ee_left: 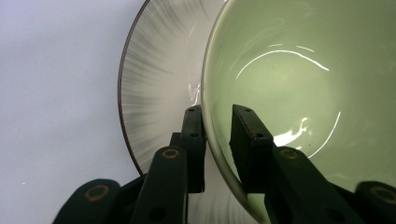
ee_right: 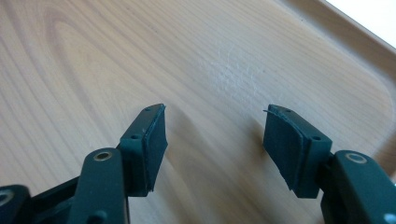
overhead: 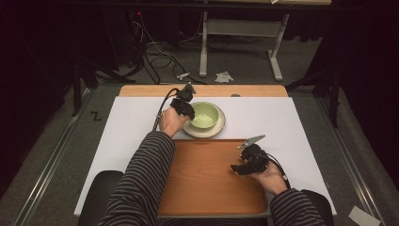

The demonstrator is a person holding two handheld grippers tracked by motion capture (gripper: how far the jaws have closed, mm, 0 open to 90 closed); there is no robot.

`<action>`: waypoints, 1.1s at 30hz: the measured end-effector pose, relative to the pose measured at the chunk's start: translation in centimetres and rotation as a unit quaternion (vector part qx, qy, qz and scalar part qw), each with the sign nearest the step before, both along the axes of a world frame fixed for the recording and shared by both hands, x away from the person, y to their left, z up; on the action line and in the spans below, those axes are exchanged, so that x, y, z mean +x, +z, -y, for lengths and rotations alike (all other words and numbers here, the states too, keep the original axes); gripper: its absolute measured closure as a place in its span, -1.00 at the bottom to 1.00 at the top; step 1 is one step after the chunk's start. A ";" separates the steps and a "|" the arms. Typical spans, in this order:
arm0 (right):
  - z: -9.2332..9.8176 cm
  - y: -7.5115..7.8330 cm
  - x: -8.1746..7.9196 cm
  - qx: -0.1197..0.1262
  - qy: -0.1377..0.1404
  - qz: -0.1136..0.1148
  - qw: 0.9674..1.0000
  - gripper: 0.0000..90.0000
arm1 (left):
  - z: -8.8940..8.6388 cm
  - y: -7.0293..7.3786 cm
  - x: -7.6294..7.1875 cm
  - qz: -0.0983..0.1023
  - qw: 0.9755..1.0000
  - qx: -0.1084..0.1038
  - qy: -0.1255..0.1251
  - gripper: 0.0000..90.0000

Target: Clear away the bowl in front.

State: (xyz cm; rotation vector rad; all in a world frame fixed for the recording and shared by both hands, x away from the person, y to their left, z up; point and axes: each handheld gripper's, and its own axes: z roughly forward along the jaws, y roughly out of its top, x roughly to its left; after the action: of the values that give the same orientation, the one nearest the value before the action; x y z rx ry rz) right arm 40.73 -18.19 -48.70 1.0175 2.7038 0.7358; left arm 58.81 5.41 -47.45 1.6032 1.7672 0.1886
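Note:
A pale green bowl (overhead: 205, 114) (ee_left: 289, 70) stands on a white plate with a dark rim (overhead: 212, 131) (ee_left: 154, 84) at the far middle of the white table top. My left gripper (overhead: 188, 111) (ee_left: 217, 114) is at the bowl's left rim, one jaw outside the wall and one inside, shut on the rim. My right gripper (overhead: 235, 168) (ee_right: 215, 116) hovers low over the right part of a wooden tray (overhead: 202, 188) (ee_right: 93, 56). It is open, with nothing between its jaws.
The tray lies at the near edge of the white sheet (overhead: 131, 127). A wooden table edge (overhead: 202, 90) runs behind it. Cables and a desk frame (overhead: 240, 33) stand on the floor beyond.

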 end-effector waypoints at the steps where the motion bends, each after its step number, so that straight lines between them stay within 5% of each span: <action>1: 0.0 0.0 0.0 0.000 0.000 0.000 1.000 -0.09 | 0.0 0.0 0.0 0.000 1.000 0.000 0.000 0.68; 8: -0.1 -0.1 0.0 -0.005 0.004 -0.002 1.000 -0.09 | -0.2 0.0 0.2 -0.007 1.000 -0.017 0.003 0.86; 33: -0.1 -0.1 0.0 -0.005 0.004 -0.001 1.000 -0.09 | 0.1 1.7 -0.3 0.001 0.998 -0.062 -0.005 0.86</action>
State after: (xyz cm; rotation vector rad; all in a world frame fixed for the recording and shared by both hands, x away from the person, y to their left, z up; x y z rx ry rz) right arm 40.71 -18.10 -48.76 1.0056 2.7124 0.7225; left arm 58.54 5.30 -45.76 1.5217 1.7358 0.0736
